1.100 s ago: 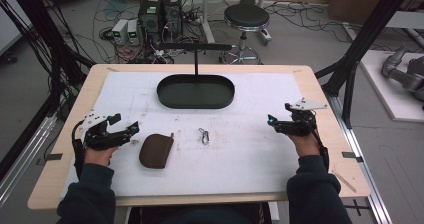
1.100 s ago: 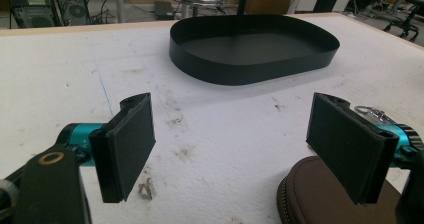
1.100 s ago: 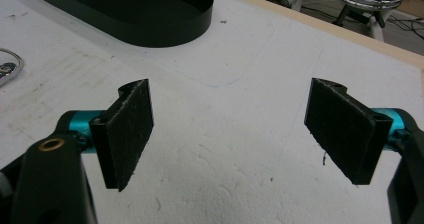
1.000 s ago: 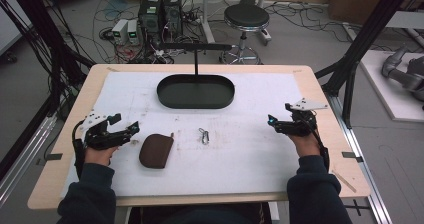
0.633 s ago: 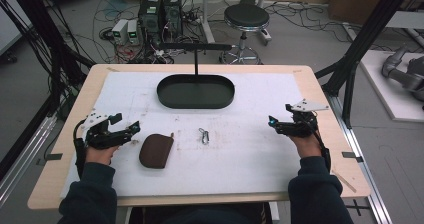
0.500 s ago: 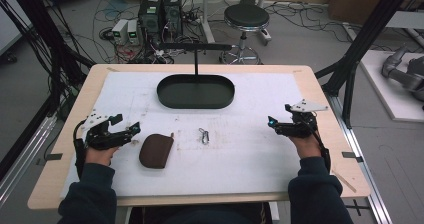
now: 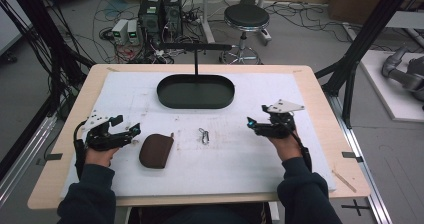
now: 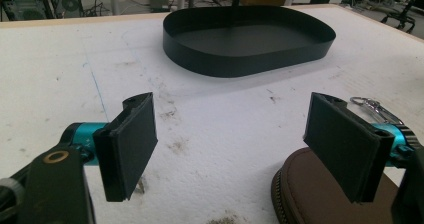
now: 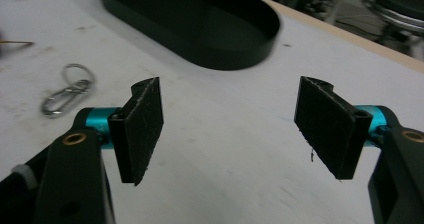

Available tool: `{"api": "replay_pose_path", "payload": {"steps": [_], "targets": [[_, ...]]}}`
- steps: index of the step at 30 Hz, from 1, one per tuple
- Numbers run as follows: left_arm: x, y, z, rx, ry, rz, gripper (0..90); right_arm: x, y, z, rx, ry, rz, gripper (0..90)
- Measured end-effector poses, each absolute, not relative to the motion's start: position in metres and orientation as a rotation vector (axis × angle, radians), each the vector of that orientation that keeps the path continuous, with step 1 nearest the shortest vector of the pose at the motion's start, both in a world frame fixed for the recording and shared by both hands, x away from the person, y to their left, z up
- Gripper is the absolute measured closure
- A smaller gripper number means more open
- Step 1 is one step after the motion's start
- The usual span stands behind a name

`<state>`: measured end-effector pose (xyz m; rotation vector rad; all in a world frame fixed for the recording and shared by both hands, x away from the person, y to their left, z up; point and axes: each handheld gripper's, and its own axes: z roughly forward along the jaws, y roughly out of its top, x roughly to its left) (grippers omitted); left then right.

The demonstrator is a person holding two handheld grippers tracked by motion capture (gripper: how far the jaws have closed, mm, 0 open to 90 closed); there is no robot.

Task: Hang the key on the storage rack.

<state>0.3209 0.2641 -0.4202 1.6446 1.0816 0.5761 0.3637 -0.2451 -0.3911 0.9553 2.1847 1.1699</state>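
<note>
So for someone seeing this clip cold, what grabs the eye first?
Probably the black oval tray at the far middle of the white mat, with a T-shaped stand rising behind it. Nearer the person lie a brown zip pouch and, to its right, a small metal key clip. The left gripper and right gripper flank them, jaws open and holding nothing.

In the high view, the tray (image 7: pixel 195 91) sits upper centre; below it the clip (image 7: pixel 203 135), with the pouch (image 7: pixel 156 150) to its lower left.
</note>
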Motion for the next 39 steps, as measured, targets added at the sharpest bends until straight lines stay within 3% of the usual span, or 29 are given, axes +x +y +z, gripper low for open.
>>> {"api": "replay_pose_path", "payload": {"steps": [4, 8, 10, 15, 24, 27, 33, 39], "targets": [[0.322, 0.264, -0.421, 1.647, 1.086, 0.572, 20.9, 0.364, -0.215, -0.399, 0.882, 2.269, 1.183, 39.2], [0.324, 0.263, -0.423, 1.654, 1.086, 0.564, 21.3, 0.363, -0.190, -0.406, 0.763, 2.339, 1.151, 61.2], [0.325, 0.263, -0.424, 1.658, 1.084, 0.560, 21.5, 0.364, -0.180, -0.409, 0.715, 2.363, 1.142, 67.6], [0.326, 0.265, -0.424, 1.653, 1.091, 0.558, 21.6, 0.368, -0.154, -0.417, 0.691, 2.415, 1.146, 70.6], [0.327, 0.268, -0.425, 1.649, 1.101, 0.553, 21.8, 0.376, -0.124, -0.434, 0.658, 2.504, 1.158, 58.6], [0.328, 0.268, -0.425, 1.647, 1.107, 0.550, 21.9, 0.376, -0.116, -0.438, 0.627, 2.533, 1.137, 58.6], [0.328, 0.268, -0.425, 1.648, 1.108, 0.550, 22.1, 0.381, -0.115, -0.442, 0.653, 2.536, 1.064, 74.1], [0.328, 0.268, -0.425, 1.650, 1.108, 0.551, 22.2, 0.384, -0.121, -0.441, 0.693, 2.548, 1.061, 74.9]]}}
